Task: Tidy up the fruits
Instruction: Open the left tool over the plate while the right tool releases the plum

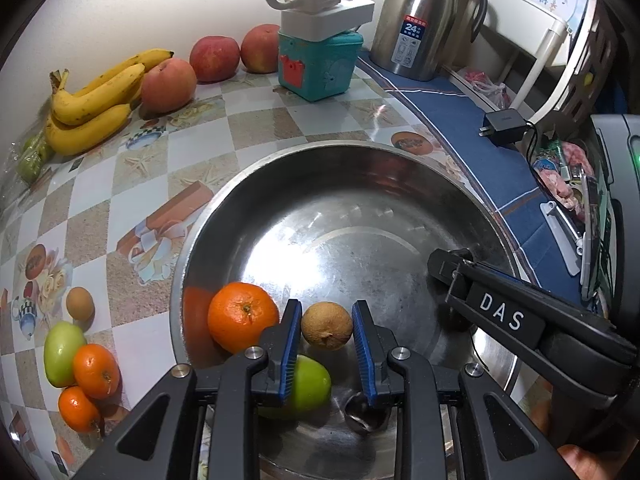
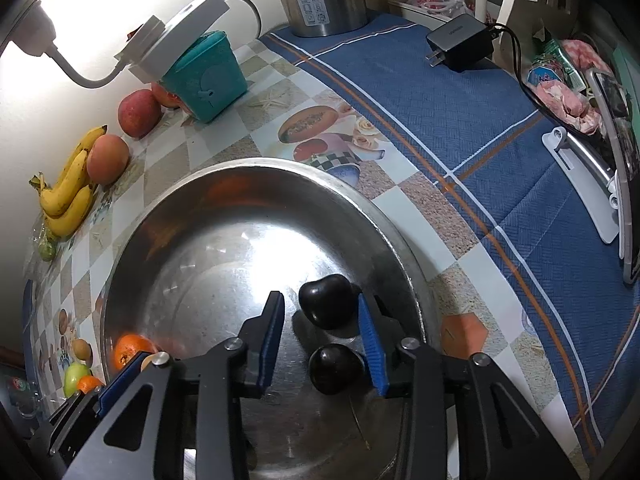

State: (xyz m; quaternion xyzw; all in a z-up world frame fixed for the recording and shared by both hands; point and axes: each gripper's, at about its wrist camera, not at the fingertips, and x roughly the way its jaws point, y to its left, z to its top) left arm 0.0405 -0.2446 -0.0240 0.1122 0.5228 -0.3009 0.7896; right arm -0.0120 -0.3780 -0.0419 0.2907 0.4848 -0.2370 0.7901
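Left gripper (image 1: 326, 334): jaws open, brown fruit (image 1: 326, 325) between the tips, untouched.
Right gripper (image 2: 320, 332): open; dark fruit (image 2: 327, 306) against its right finger.

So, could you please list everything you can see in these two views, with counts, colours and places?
steel basin: one, silver, centre.
orange: one, in basin, left side.
brown fruit: one, in basin, between left tool's fingers.
green fruit: one, in basin, under left tool.
dark fruits: two, near-black, in basin by right tool.
small fruits on table: two orange, one green, one brown, left of basin.
bananas: one bunch, yellow, by wall.
apples: three, red, by wall.
teal box: one, under white power strip.
flask: one, steel, on blue cloth.
charger: one, black, on cloth.
left tool: open.
right tool: open.
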